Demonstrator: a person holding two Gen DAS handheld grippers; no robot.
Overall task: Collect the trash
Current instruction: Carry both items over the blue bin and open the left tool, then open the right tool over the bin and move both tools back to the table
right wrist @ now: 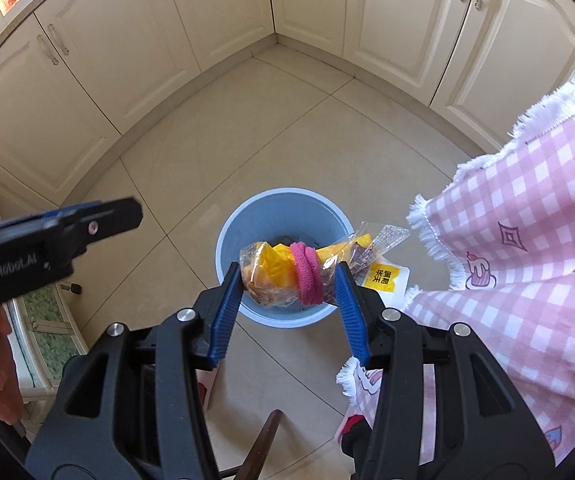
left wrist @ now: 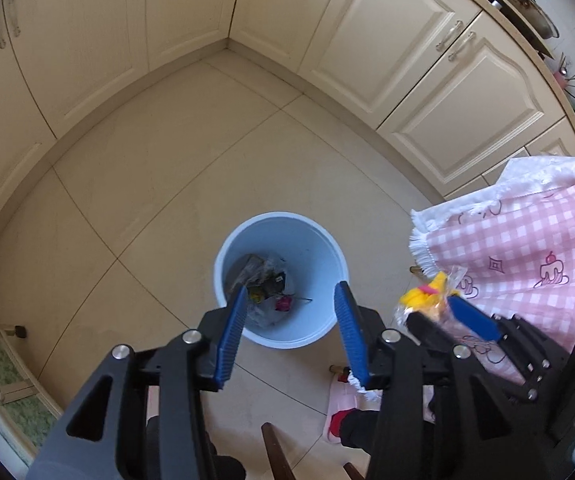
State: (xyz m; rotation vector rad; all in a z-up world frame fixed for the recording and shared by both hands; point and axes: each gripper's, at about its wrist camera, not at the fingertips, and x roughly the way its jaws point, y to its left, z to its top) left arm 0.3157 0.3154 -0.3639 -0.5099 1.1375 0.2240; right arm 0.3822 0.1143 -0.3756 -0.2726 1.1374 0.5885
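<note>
Disposal step of trash collection. The right hand-held gripper point(right wrist: 288, 280) pinches a crumpled bundle of wrappers point(right wrist: 283, 270), yellow plastic looped by a pink band point(right wrist: 307, 276), directly above the blue bin point(right wrist: 247, 216) on the floor. The left hand-held gripper point(left wrist: 290, 298), to its left, stands spread and empty over the same bin. Judged next: spread the right jaws so the bundle falls inside the rim, clear of the pink checked cloth point(right wrist: 527, 240) to the right.
</note>
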